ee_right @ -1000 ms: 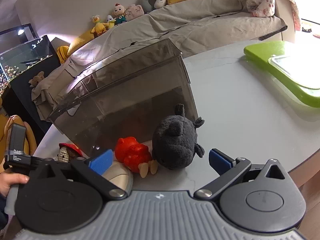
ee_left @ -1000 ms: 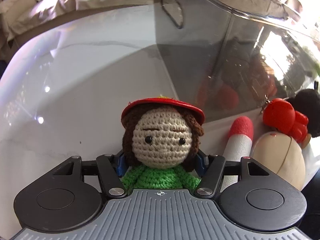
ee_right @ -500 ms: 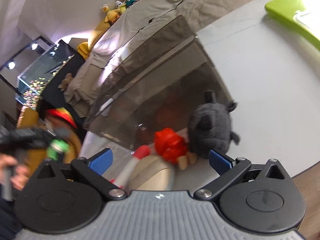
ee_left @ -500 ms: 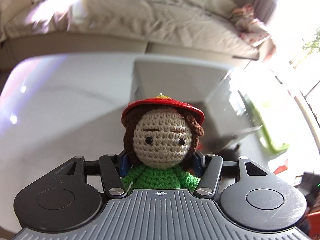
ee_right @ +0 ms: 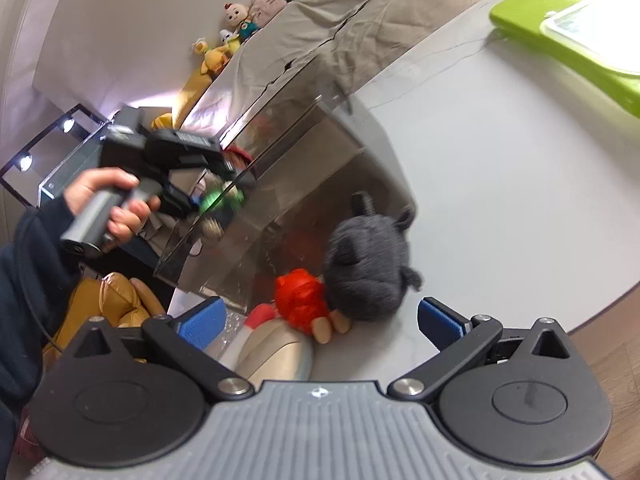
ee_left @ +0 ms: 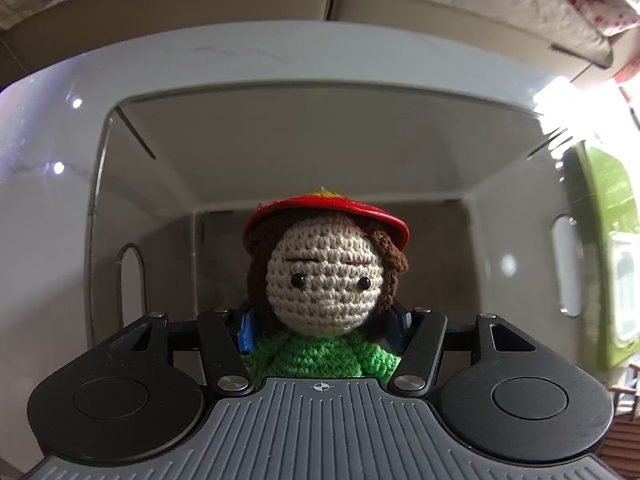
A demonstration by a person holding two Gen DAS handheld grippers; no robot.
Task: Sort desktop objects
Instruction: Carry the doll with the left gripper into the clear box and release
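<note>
A crocheted doll [ee_left: 324,280] with a red hat, brown hair and green body sits between the blue pads of my left gripper [ee_left: 322,328], which is shut on it. It hangs over the open mouth of a smoky clear plastic bin [ee_left: 304,152]; the bin's floor shows bare below. In the right wrist view the bin [ee_right: 320,168] stands on the white table, and a hand holds the left gripper [ee_right: 200,200] over its rim with the doll's green body [ee_right: 220,200] blurred. My right gripper [ee_right: 316,320] is open near a dark grey plush [ee_right: 368,264], a red figure [ee_right: 300,300] and a beige rounded object [ee_right: 276,352].
A lime-green tray [ee_right: 560,28] with a clear lid lies at the table's far right. A red-tipped white stick [ee_right: 256,318] lies beside the beige object. A beige sofa [ee_right: 360,12] with several plush toys stands behind the table. The table's edge [ee_right: 592,312] runs close on the right.
My left gripper has risen from beside the bin and swung over its open top, carrying the doll. The right wrist view has rolled and closed in on the plush and red figure.
</note>
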